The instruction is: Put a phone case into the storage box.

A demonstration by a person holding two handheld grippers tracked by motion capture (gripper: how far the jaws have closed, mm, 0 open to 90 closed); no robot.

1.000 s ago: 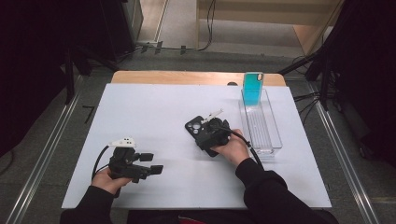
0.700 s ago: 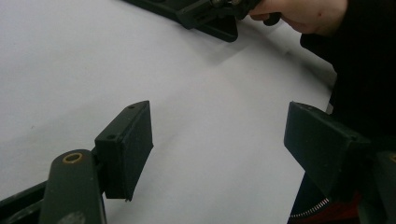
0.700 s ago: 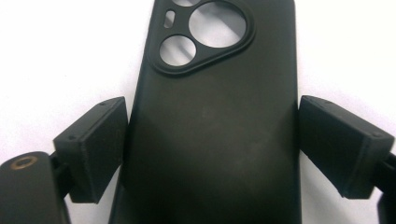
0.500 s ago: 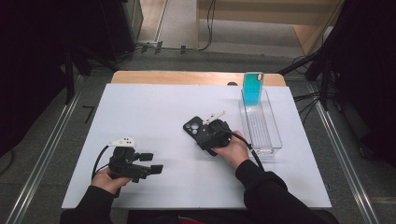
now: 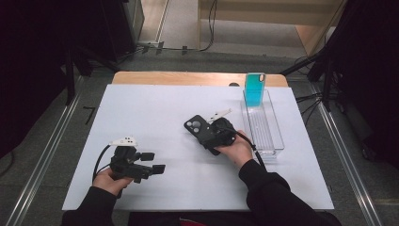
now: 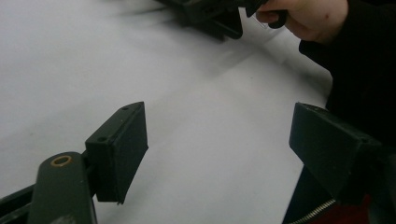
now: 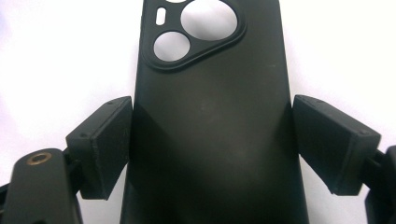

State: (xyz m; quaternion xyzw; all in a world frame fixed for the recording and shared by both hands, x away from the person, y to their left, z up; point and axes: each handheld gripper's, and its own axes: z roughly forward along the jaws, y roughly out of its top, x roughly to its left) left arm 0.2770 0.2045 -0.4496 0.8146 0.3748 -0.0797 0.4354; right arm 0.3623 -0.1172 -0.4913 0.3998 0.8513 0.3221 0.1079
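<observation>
A black phone case (image 5: 195,126) lies back up on the white table (image 5: 141,108), right of centre, its camera cut-outs at the far end. My right gripper (image 5: 210,135) reaches over its near end. In the right gripper view the case (image 7: 210,102) sits between the two pads (image 7: 105,144), which have just been closing and now touch its long edges, so my right gripper (image 7: 212,140) is shut on it. My left gripper (image 5: 154,162) rests at the near left, open, with bare table between its fingers (image 6: 123,149); the left gripper (image 6: 217,140) looks toward the other hand (image 6: 313,18).
A clear oblong tray (image 5: 270,136) stands at the right side of the table. A teal phone case (image 5: 255,89) leans upright at its far end. A wooden strip (image 5: 188,78) runs along the table's far edge. Dark stands and cables surround the table.
</observation>
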